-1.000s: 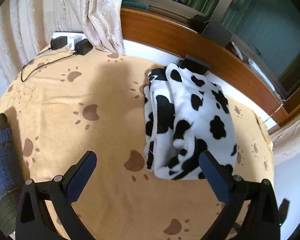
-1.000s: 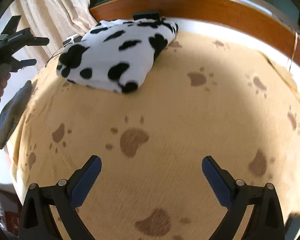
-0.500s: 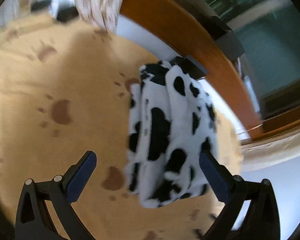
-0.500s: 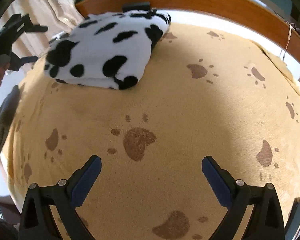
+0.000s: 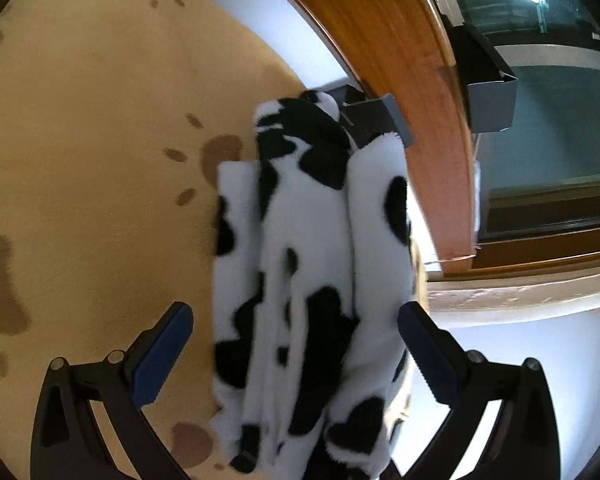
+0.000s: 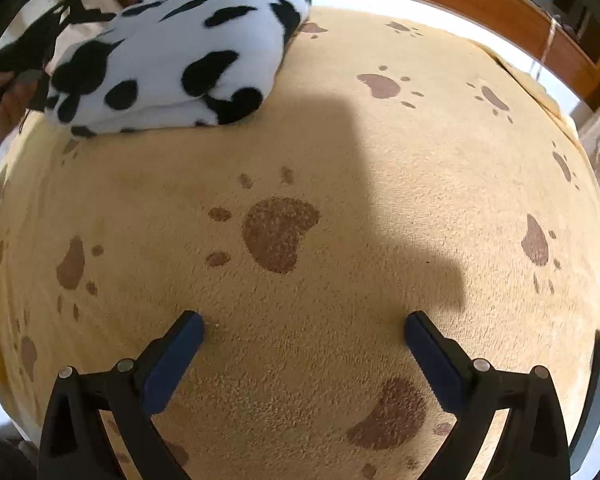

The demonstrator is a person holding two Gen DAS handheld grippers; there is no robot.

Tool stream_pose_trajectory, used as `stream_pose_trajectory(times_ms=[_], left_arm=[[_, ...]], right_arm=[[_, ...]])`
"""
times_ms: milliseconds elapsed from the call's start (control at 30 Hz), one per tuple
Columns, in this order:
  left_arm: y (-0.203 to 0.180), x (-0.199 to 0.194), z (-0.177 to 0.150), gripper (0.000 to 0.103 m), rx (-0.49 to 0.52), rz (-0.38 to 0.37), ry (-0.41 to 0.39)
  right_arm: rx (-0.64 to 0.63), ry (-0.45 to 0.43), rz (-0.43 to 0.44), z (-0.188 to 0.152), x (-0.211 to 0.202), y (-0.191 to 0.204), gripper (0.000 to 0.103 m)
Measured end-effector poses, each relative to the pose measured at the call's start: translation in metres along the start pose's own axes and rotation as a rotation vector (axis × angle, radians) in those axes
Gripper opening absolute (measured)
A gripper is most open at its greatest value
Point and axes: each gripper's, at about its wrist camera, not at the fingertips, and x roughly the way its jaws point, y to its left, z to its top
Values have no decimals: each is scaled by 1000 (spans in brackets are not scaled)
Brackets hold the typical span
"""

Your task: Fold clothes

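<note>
While right gripper [image 6: 302,326] hovers, left gripper [image 5: 294,316] closer over cow-print garment [image 5: 308,280].

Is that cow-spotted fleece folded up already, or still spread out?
Folded. The fleece lies as a thick, compact bundle with stacked layers along its edge, on the paw-print blanket.

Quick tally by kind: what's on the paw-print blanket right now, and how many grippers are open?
Folded cow-print garment: 1
Paw-print blanket: 1
Open grippers: 2, left gripper and right gripper
Total: 4
</note>
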Motion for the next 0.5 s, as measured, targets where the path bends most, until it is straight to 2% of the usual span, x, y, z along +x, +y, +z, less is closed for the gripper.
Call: stream_pose_trajectory(times_ms=[100,167,333,500], left_arm=[[1,10,5,103,-14,-45,28],[-2,16,8,103,4,-28,39],[-8,25,12,103,50,-42,87],[-8,25,15,103,73,-64,126]], right_arm=[[27,-16,-17,0,-2,1,102],[38,-21,-22,-1,-3,1,102],[35,-26,-22,-1,-7,1,102],[36,-80,-25,-8,-14,1,102]])
